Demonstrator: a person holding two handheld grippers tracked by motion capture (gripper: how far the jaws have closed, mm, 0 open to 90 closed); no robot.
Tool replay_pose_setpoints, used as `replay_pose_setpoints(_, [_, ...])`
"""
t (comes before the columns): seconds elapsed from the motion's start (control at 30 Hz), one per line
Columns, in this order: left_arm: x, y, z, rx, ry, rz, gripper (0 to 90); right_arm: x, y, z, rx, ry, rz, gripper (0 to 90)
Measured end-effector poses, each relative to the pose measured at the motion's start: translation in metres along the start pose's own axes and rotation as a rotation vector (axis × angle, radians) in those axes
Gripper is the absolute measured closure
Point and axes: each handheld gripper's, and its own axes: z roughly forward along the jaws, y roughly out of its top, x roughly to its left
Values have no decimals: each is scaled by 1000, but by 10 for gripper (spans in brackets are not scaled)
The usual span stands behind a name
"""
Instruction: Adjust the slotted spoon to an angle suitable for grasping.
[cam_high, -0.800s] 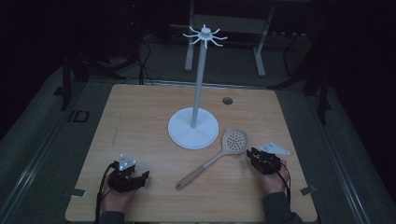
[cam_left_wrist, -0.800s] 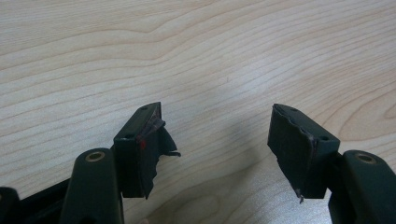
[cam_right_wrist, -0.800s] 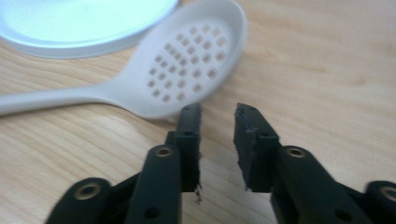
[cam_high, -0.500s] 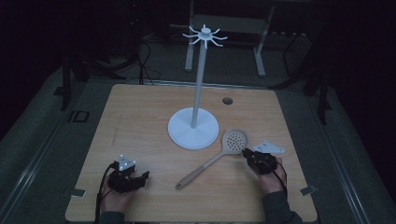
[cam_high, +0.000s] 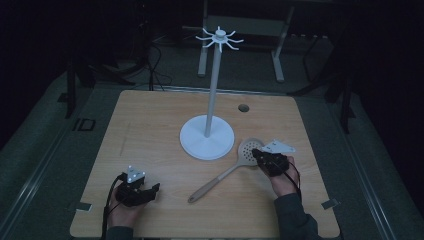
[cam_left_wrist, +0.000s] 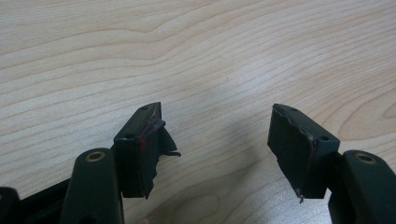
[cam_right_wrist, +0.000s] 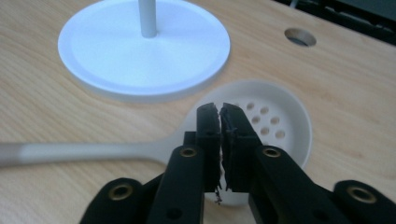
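A pale slotted spoon with a round perforated bowl and a long tan handle (cam_high: 227, 171) lies flat on the light wooden table (cam_high: 150, 125), its bowl just beside the round white base of a tall white stand (cam_high: 207, 137) and its handle running toward the table's near edge. The stand's slim pole rises from the middle of the table to a ring of short white hooks (cam_high: 219, 38) at its top.

The right gripper (cam_high: 262, 156), held in the person's right hand (cam_high: 282, 181), sits at the near side of the spoon's bowl; in the right gripper view (cam_right_wrist: 220, 112) its two black jaws are pressed together with nothing between them, tips poised over the bowl's perforated face close to where the handle joins. Whether the tips touch the spoon cannot be told.

The left gripper (cam_high: 150, 190), held in the left hand (cam_high: 122, 212), rests near the table's front left corner, well apart from the spoon. The left gripper view (cam_left_wrist: 217, 123) shows its jaws spread wide over bare wood grain, worn black padding peeling at the edges.

A small round hole (cam_high: 243, 107) pierces the tabletop behind the stand, to the right.
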Motion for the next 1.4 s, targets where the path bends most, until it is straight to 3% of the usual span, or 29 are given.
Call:
replay_pose_setpoints(0.33, [0,0,0,-1,-1,-1,362,1,18,17,17,10,-21,900])
replay_pose_setpoints(0.97, [1,0,0,-2,-2,-4,362,1,29,70,147,-7,-49,900])
replay_pose_setpoints(1.4, [1,0,-1,-5,-4,-5,362,2,37,89,182,-17,-49,900])
